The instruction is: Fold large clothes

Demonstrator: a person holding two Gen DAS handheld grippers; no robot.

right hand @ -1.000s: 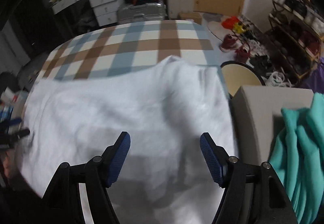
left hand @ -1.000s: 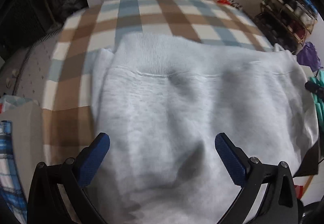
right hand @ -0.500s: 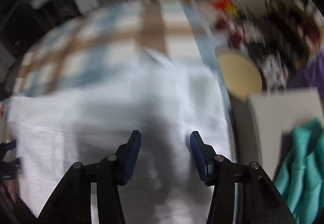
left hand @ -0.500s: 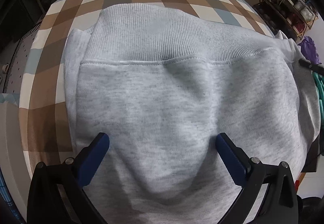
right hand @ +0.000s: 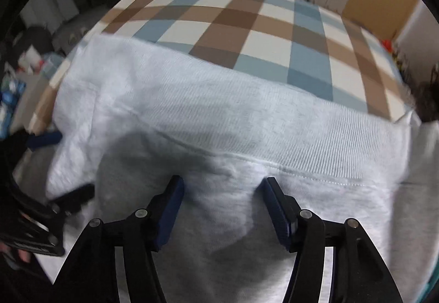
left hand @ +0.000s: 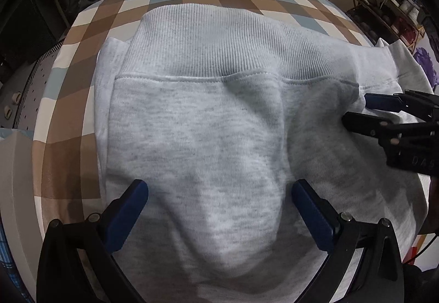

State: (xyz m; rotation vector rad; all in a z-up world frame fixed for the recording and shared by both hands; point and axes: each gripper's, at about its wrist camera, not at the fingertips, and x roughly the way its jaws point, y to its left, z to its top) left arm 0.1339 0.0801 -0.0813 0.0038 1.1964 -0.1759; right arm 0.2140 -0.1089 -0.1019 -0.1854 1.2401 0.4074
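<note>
1. Your right tool (right hand: 222, 209) hovers over the grey sweatshirt (left hand: 219, 124) just below the ribbed hem band (left hand: 219, 50), jaws opening with only fabric beneath them, nothing pinched. If you close here, you'll probably catch just the top layer and drag the fold crooked.
2. Your left tool (left hand: 219, 209) is spread wide and holds nothing; an unpinned near edge could slide.
3. The sweatshirt lies folded on the checked bed (left hand: 82, 37), heather grey, thick and soft, with shallow creases across the middle.
</note>
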